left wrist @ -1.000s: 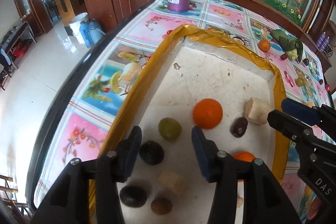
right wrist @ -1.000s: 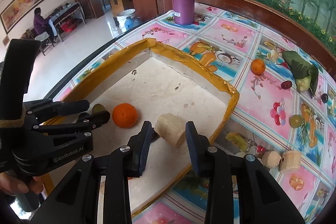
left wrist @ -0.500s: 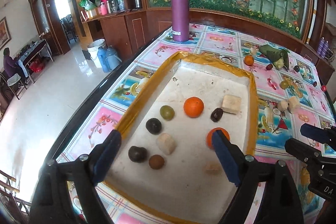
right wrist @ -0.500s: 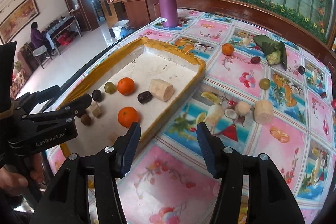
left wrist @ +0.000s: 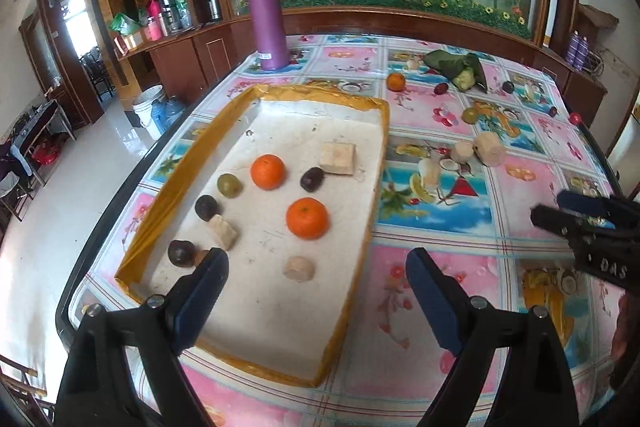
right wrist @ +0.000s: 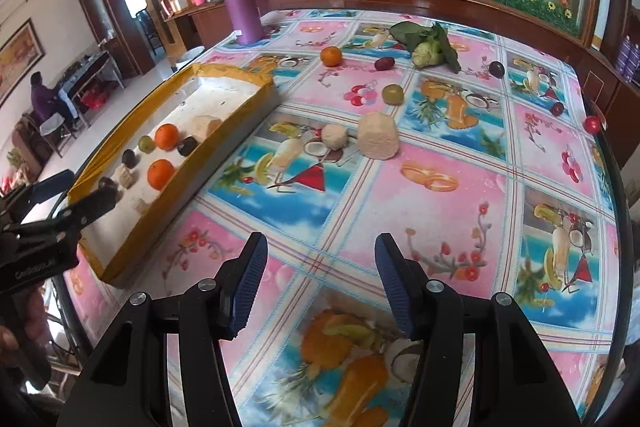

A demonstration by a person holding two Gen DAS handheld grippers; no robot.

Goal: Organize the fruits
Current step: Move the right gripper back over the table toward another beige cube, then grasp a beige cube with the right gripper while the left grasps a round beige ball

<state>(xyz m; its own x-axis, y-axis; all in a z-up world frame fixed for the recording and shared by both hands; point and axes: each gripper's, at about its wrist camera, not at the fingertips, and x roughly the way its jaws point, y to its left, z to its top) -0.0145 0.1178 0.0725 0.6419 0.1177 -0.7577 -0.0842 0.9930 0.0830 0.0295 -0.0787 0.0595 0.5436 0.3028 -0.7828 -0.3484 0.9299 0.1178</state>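
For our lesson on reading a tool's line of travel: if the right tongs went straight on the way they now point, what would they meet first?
Probably the bare patterned tablecloth just ahead of the right tongs, which are open and empty. The pale cylindrical block lies further along that line, though depth is hard to judge.

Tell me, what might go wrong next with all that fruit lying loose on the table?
The small red fruit sits right at the table's edge, so a nudge could send it off. The round dark fruit could roll away when pinched. Both the left gripper and right gripper are empty, so nothing can drop yet.
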